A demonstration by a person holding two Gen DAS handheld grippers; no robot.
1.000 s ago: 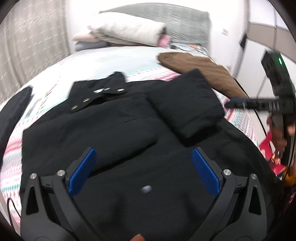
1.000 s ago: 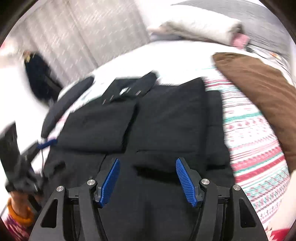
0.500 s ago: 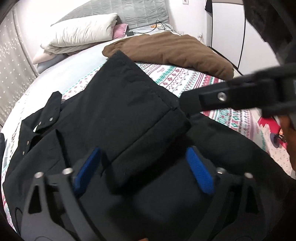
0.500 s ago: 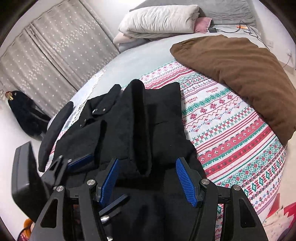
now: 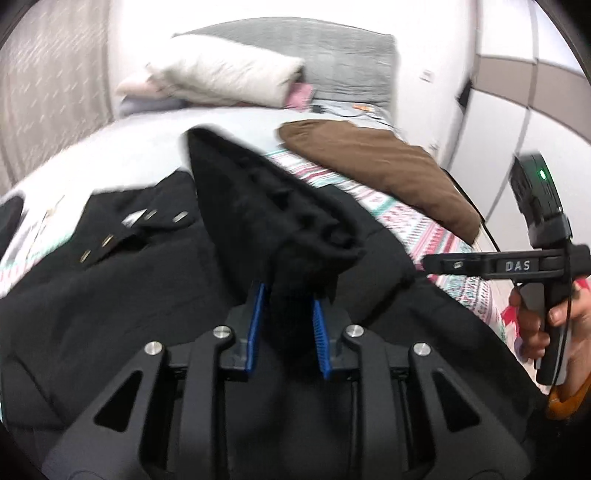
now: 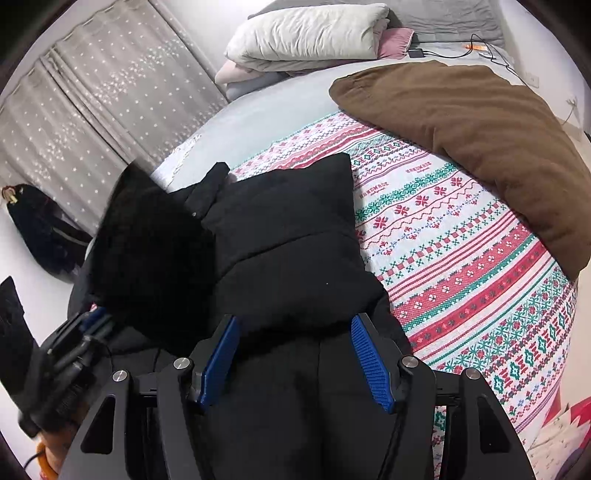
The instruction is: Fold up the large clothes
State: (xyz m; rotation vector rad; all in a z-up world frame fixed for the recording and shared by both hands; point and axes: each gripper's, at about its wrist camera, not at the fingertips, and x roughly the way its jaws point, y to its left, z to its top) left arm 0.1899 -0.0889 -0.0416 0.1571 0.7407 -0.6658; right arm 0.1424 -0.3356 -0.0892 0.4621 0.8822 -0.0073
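Black coat (image 5: pixel 110 302), sleeve (image 5: pixel 273 221) pinched, lifted

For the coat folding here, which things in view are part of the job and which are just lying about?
Job: black coat; left gripper, shut on its sleeve; right gripper, open.
Lying about: brown blanket; white pillow; patterned bedspread; black bag.

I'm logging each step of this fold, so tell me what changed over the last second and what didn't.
The left gripper has just been closing its fingers on the folded sleeve of the black coat and now holds it raised off the coat. A second ago that sleeve lay flat. The right gripper stayed open over the coat; the brown blanket and pillows did not move.
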